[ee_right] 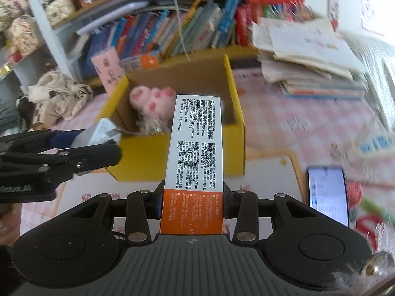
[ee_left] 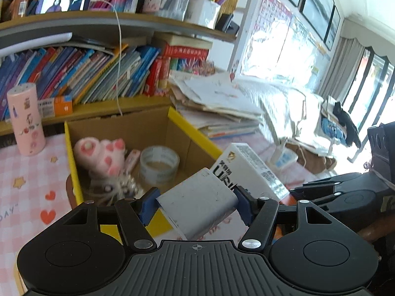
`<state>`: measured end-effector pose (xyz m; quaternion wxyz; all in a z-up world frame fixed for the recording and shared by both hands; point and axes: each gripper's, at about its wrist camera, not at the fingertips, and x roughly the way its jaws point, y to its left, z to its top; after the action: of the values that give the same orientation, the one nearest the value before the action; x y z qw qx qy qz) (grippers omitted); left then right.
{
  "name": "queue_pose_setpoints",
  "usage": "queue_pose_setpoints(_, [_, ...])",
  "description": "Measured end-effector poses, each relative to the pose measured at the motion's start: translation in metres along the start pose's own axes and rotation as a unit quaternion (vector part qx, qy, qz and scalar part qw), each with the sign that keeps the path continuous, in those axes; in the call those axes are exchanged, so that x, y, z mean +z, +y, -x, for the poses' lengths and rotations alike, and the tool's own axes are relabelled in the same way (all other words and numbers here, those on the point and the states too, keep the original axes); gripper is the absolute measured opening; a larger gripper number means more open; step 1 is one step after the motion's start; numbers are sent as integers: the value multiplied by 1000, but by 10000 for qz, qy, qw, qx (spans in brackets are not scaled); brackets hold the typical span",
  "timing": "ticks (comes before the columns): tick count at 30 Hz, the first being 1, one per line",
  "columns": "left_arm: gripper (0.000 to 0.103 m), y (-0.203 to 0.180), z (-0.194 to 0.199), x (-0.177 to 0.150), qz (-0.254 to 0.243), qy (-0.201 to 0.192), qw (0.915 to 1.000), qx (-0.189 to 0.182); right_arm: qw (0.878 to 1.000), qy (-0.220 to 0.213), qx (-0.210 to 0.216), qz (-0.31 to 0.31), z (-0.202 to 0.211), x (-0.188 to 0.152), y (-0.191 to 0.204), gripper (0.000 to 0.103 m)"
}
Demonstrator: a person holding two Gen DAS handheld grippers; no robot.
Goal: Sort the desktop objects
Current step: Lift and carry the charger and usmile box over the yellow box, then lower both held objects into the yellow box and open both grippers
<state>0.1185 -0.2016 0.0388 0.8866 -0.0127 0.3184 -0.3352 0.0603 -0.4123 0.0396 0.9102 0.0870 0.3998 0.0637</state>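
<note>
Plush toy (ee_left: 103,157) and tape roll (ee_left: 159,164) are already in the cardboard box (ee_left: 195,128). Your left gripper (ee_left: 196,203) clamps a grey charger (ee_left: 197,204), your right gripper (ee_right: 192,199) a white carton (ee_right: 195,143); both remain unboxed, and the phone (ee_right: 328,192) lies at the desk's right edge.

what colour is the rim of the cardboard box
Yellow; the cardboard box rim shows best in the right wrist view.

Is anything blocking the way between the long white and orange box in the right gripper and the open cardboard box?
Nothing visible does. The white and orange box points straight at the cardboard box, whose top is open; the plush toy lies inside, leaving room beside it.
</note>
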Motion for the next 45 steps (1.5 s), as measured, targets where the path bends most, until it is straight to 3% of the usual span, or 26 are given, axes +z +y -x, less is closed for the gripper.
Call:
queue_pose_setpoints(9, [65,6,-5,23,39,-183,9994,292,9985,-241,312,387,-15,42,-4,38])
queue_pose_setpoints(17, [65,33,-24,53,-87,-339,9946,973,9937,-407,448,948,-61,98,3,38])
queue_pose_setpoints(21, [65,43,-53,61,-318,-77,9914,1265,9902,-153,349,1340,-105,121,7,38])
queue_pose_setpoints(29, [65,50,-106,47,-715,632,9852,1423,9791,565,274,1935,-175,139,5,38])
queue_pose_setpoints(35, [65,57,-126,41,-829,950,9813,1457,9672,986,439,2298,-200,140,9,38])
queue_pose_setpoints(40, [65,59,-136,36,-896,1102,9790,1463,9668,1108,507,2246,-209,139,9,38])
queue_pose_setpoints(42, [66,58,-137,34,-944,1133,9783,1452,9694,1011,497,2181,-207,140,8,41])
queue_pose_setpoints(45, [68,54,-134,34,-1055,1056,9782,1446,9740,789,539,2052,-198,147,7,58])
